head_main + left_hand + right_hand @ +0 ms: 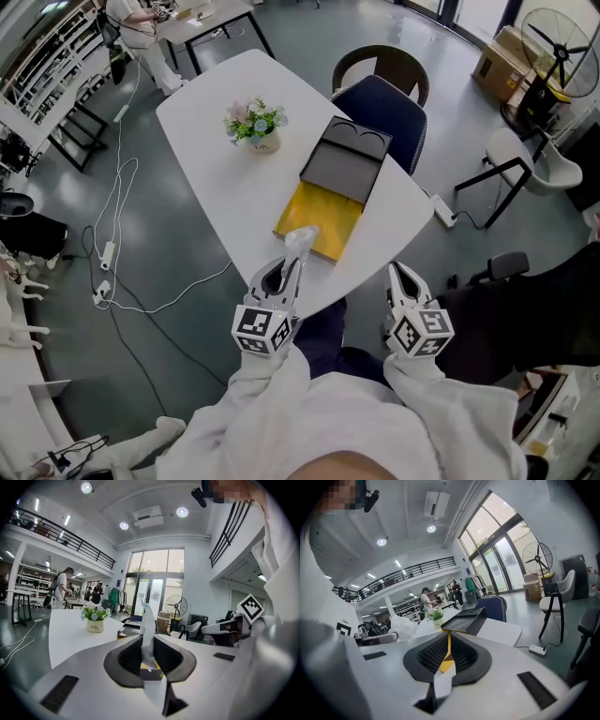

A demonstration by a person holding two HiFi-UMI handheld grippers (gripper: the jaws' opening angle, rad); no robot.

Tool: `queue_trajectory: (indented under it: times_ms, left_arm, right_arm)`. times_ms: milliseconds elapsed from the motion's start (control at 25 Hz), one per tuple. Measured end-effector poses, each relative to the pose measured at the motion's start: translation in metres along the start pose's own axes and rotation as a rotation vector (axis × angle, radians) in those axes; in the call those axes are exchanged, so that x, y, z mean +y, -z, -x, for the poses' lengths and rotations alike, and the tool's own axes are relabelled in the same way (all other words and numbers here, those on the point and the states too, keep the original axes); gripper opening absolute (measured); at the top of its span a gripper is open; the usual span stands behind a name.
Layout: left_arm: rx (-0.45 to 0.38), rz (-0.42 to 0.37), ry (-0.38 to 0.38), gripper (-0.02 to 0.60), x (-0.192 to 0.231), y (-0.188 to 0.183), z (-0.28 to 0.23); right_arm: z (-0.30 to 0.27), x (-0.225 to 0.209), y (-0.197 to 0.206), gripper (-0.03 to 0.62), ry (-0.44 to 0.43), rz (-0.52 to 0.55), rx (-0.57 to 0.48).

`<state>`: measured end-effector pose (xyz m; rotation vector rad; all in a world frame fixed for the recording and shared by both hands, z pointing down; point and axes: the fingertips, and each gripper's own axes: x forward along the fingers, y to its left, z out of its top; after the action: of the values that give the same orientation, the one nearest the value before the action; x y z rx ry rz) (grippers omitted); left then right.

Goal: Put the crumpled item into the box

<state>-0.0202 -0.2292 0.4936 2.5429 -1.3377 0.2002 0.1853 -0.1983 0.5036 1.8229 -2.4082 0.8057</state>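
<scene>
The left gripper (289,267) is clamped on the crumpled paper (302,239). The paper sticks up from between its 2 jaws, over the near edge of the table (211,178) and just short of the box (319,217). The right gripper (403,274) has its jaws drawn together with nothing in them and hangs off the table's near right edge.

The risks, as I judge them:
- Only a thin fold of the paper looks pinched, so it may slip free early and land on the table or drop past the edge to the floor.
- Being light, it may cling to a pad on release, or bounce out off the yellow bottom.
- Coming in low could knock the box's near wall and slide it.

Nothing blocks the way to the box, and its dark lid (345,157) lies open at the far end. 1 flower pot (255,129) stands to the far left, well apart. A blue chair (389,108) sits at the table's far right, and a cable (117,220) runs over the floor at left.
</scene>
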Motion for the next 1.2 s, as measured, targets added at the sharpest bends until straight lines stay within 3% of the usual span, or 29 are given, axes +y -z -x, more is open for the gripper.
queue_trajectory:
  times_ms: [520, 880, 1200]
  left_arm:
    - [0.063, 0.029, 0.030, 0.058, 0.027, -0.007, -0.061]
    - [0.239, 0.058, 0.128, 0.058, 0.033, 0.013, -0.096]
    - [0.441, 0.127, 0.261, 0.058, 0.026, 0.040, -0.121]
  right_arm:
    - [-0.060, -0.018, -0.026, 0.041, -0.003, -0.006, 0.031]
    - [-0.090, -0.022, -0.024, 0.041, -0.018, -0.009, 0.075]
    - [-0.103, -0.024, -0.018, 0.041, -0.027, -0.021, 0.104]
